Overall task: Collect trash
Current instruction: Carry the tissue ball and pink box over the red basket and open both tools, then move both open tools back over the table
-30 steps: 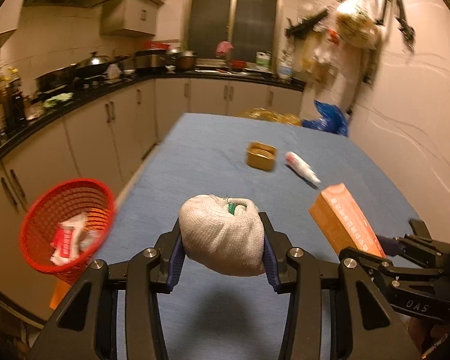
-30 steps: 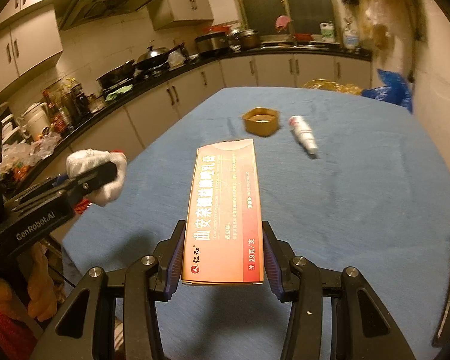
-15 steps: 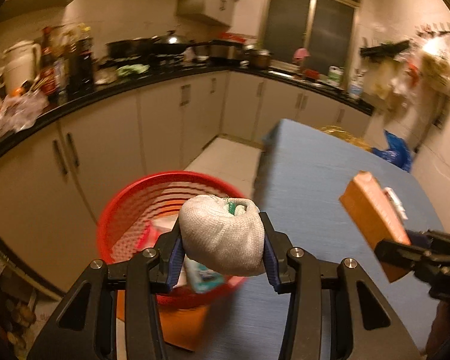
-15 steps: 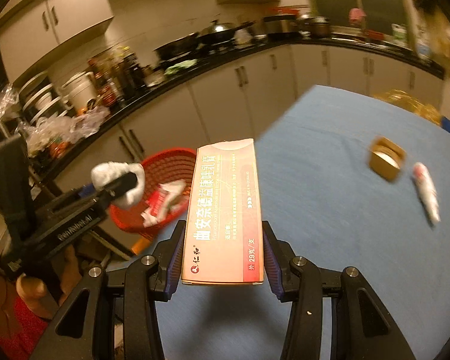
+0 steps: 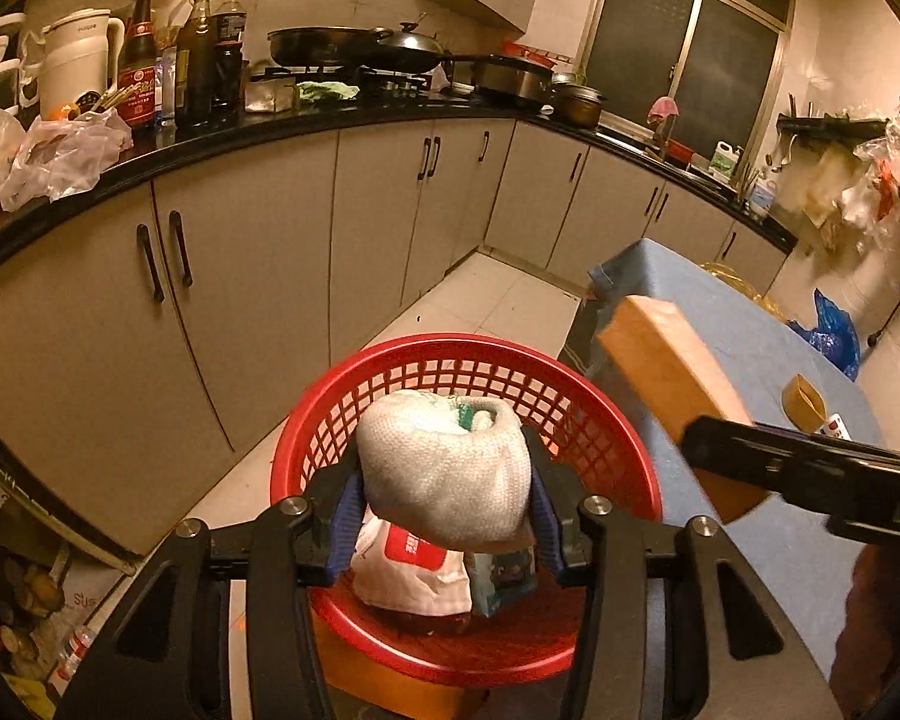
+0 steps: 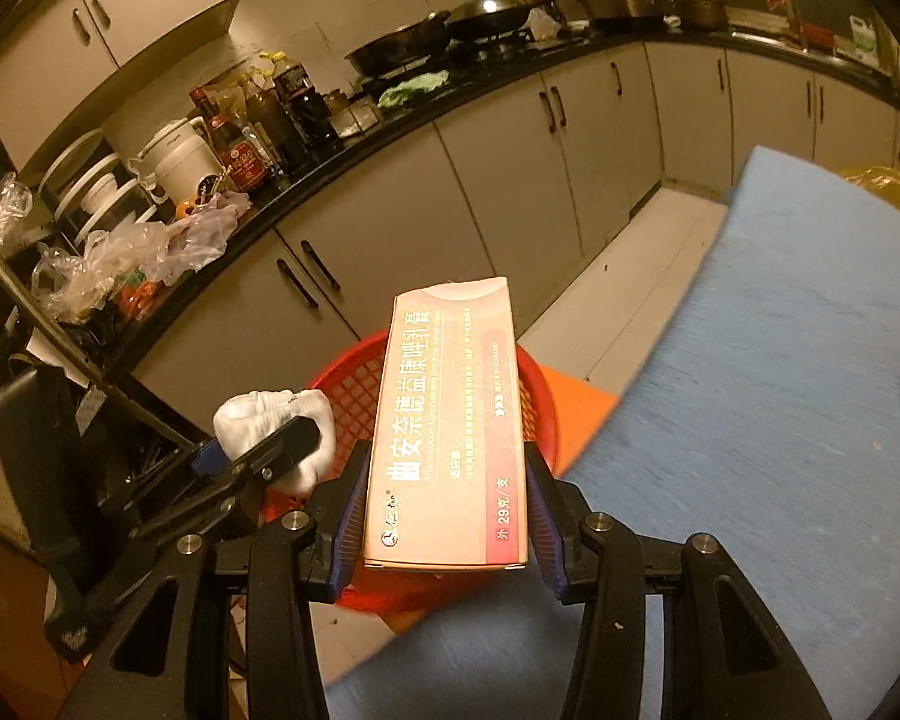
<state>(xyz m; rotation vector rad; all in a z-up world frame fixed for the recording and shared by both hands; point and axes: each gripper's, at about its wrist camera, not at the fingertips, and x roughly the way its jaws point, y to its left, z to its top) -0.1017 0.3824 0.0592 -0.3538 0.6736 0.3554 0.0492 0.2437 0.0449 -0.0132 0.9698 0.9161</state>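
My left gripper (image 5: 444,516) hangs over the red mesh basket (image 5: 402,381) with a white cloth wad (image 5: 444,474) between its pads. Its jaws are opening, and both pads still touch the wad. Inside the basket lie a white and red packet (image 5: 414,564) and other wrappers. My right gripper (image 6: 447,516) is shut on a long orange medicine box (image 6: 450,420), held just right of the basket (image 6: 348,384) at the table's edge. The right wrist view also shows the wad (image 6: 258,414) in the left gripper. The box (image 5: 660,360) shows in the left wrist view too.
The blue-clothed table (image 6: 780,360) lies to the right, with a gold tin (image 5: 804,402) and a small tube (image 5: 834,426) on it. Grey kitchen cabinets (image 5: 240,300) run along the left. The basket sits on an orange stool (image 6: 570,408).
Both grippers swung left from over the table to the basket, carrying the wad and the box. The basket now sits directly under the left gripper.
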